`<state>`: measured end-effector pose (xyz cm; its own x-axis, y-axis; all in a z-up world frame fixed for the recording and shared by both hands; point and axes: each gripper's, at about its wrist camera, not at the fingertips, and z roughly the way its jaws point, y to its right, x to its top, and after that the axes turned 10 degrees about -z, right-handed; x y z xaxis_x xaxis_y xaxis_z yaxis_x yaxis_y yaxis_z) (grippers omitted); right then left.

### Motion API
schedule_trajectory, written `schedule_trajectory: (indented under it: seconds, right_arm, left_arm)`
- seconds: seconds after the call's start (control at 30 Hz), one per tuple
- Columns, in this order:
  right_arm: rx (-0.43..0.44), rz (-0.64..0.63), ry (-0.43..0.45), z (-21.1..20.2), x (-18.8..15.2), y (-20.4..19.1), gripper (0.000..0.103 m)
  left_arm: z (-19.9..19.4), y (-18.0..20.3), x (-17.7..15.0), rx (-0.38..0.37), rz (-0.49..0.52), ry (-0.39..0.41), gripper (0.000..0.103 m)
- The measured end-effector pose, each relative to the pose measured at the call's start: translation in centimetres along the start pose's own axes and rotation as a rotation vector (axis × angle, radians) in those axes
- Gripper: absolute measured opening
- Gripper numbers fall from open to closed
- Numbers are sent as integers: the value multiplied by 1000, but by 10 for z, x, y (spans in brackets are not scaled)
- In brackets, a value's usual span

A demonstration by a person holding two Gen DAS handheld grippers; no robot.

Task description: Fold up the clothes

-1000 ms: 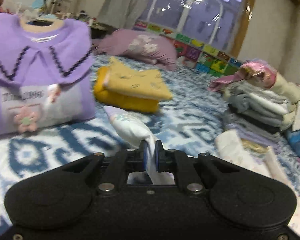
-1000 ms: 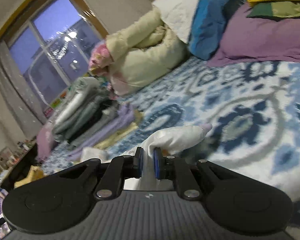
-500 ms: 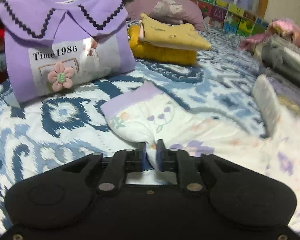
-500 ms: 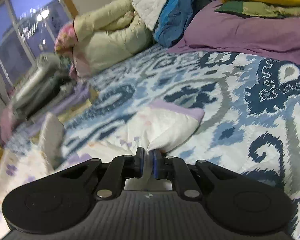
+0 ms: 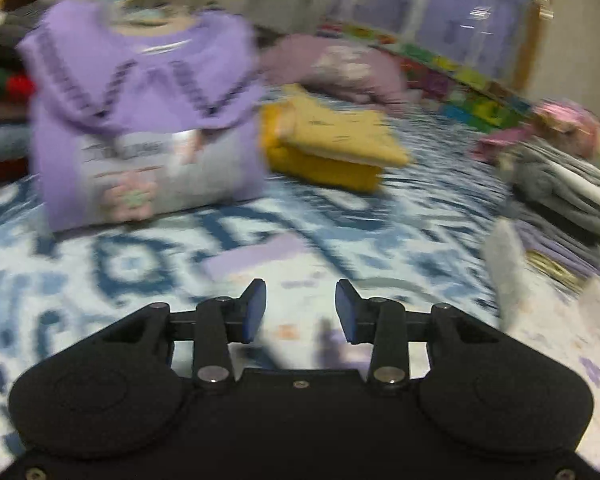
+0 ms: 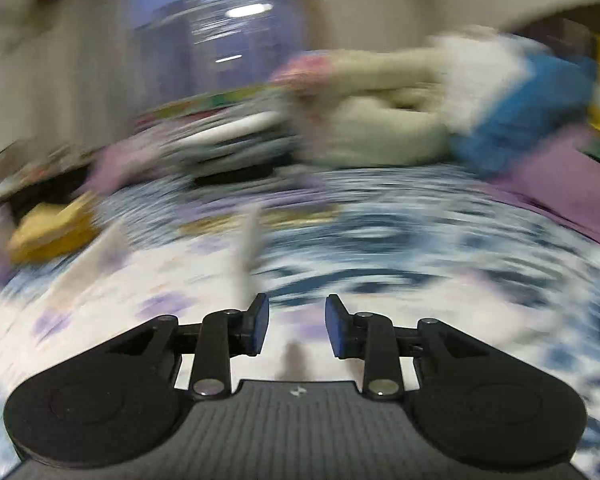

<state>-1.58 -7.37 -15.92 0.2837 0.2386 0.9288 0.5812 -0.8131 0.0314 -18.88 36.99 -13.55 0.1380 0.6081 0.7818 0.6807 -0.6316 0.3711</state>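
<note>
1. On the bed point(image 5: 148, 264), which has a blue and white patterned cover, a folded purple sweater point(image 5: 140, 128) with a wide collar stands at the far left. A folded yellow garment point(image 5: 332, 144) lies just beside it on the right.
2. A stack of grey and white folded clothes point(image 5: 560, 184) sits at the right side of the bed. Behind it are a cream bundle point(image 6: 380, 128), a blue blanket point(image 6: 532, 104) and a purple pillow point(image 6: 560, 184).
3. Both views are blurred, so fine details cannot be read.
4. The white garment point(image 5: 292, 280) with small purple flowers and a lilac cuff lies flat on the bed, soft and thin, directly in front of both grippers.
5. The left gripper point(image 5: 300, 308) has just been opening; its blue pads stand apart and press on nothing, with the garment below them.
6. The right gripper point(image 6: 294, 326) has also just been opening, with a narrow gap, and it grips nothing; the garment's edge point(image 6: 244, 256) rises just beyond its left finger.
</note>
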Motion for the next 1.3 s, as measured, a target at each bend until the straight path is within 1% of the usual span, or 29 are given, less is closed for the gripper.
schedule_trajectory:
  seconds: [0.03,0.07,0.1,0.13,0.2,0.23,0.27,0.3,0.37,0.43,0.5,0.57,0.63,0.67,0.73,0.83,0.87,0.93,1.0,1.03,1.07,1.1,1.13,1.17,1.2,1.23,1.3]
  right_arm:
    - [36,-22,-10,4,0,-8,29]
    - [47,-39,-47,10,-2,-13,28]
    - [49,-57,-98,18,-5,-17,28]
    - [48,-49,-137,24,-7,-16,28]
    - [46,-5,-201,31,-11,-8,28]
    - [44,12,-218,32,-9,-5,28]
    - [39,20,-217,31,-6,-4,27]
    - [34,24,-211,29,-4,-3,28]
    - [54,66,-188,26,-1,1,28]
    - [81,96,-152,25,3,2,28]
    - [99,87,-128,29,11,-1,28]
    - [124,72,-116,37,19,-6,28]
    - [148,63,-111,48,29,-9,28]
    - [160,58,-108,54,33,-11,28]
    - [178,43,-108,66,42,-14,28]
    - [207,4,-138,83,53,-20,28]
    - [219,-1,-147,88,55,-21,28]
    - [241,-7,-157,100,60,-22,28]
    - [231,-30,-165,114,64,-21,28]
    - [220,-37,-172,121,65,-19,28]
    - [201,-39,-188,129,65,-16,27]
    - [171,-27,-230,140,61,-9,27]
    - [149,3,-274,149,56,1,27]
    - [135,42,-312,157,50,11,19]
    - [134,78,-327,161,46,19,13]
    - [144,103,-326,161,46,24,13]
    - [140,80,-322,160,49,24,12]
  left_arm:
    - [1,7,-4,-41,33,-6,37]
    - [4,14,-9,-68,62,-16,37]
    - [11,20,-14,-69,90,-46,38]
    - [19,25,-18,-63,117,-77,42]
    - [37,29,-27,7,167,-146,47]
    - [44,31,-30,38,187,-175,46]
    - [43,35,-27,46,181,-176,38]
    - [39,39,-24,26,177,-147,37]
    - [31,47,-19,-15,168,-93,37]
    - [27,56,-19,-71,157,-81,37]
    - [25,72,-21,-166,174,-87,37]
    - [23,94,-28,-255,230,-108,37]
    - [21,121,-38,-341,319,-122,37]
    - [21,134,-42,-375,366,-132,37]
    - [25,158,-50,-418,457,-142,37]
    - [39,179,-56,-426,537,-156,37]
    - [48,182,-57,-426,549,-175,36]
    - [62,185,-57,-409,573,-188,36]
    - [86,178,-50,-340,522,-229,34]
    - [99,175,-46,-305,497,-249,31]
    - [111,171,-42,-270,471,-269,27]
    - [123,167,-38,-244,439,-290,25]
    - [132,159,-33,-254,385,-315,21]
    - [136,154,-29,-271,352,-332,20]
    - [137,155,-26,-274,355,-339,20]
    - [138,156,-25,-272,365,-340,20]
    - [142,157,-23,-276,361,-351,20]
